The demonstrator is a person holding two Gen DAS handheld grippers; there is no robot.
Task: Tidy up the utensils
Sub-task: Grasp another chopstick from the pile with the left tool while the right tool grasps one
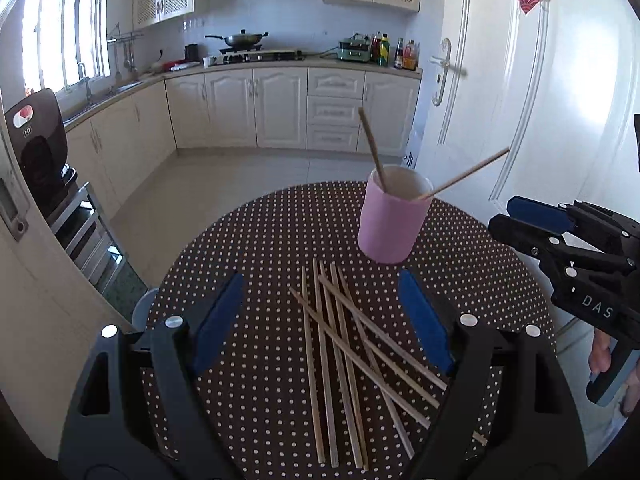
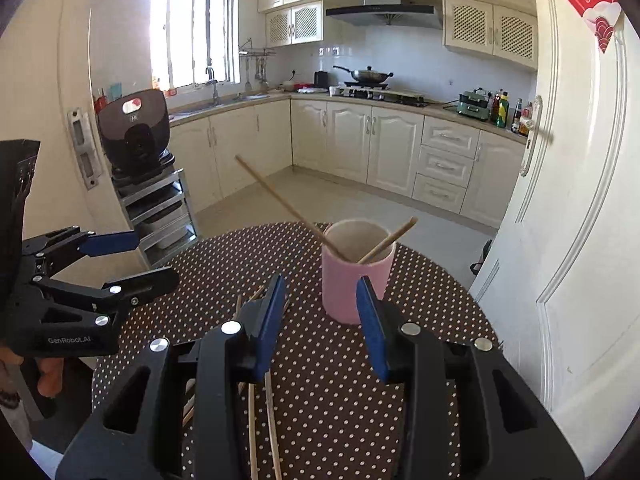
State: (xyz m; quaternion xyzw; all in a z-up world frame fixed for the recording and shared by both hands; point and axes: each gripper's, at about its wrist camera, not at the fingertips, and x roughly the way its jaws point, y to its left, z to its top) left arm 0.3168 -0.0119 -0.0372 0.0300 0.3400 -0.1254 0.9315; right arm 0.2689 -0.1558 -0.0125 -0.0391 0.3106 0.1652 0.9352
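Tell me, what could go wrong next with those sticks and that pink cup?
1. The loose chopsticks lie crossed on the table, so the open left gripper might pinch several or scatter them.
2. The pink cup stands beside the pile; a nudge from either gripper could tip it.
3. Two chopsticks in the cup lean outward and could be knocked by the open right gripper.

A round, polka-dotted brown table (image 1: 256, 240) bears a pink cylindrical cup (image 1: 390, 224) towards its far side. Two wooden chopsticks (image 1: 374, 150) are stood in the cup, leaning apart. A crossed heap of loose wooden chopsticks (image 1: 348, 364) is laid nearer, left of the cup.
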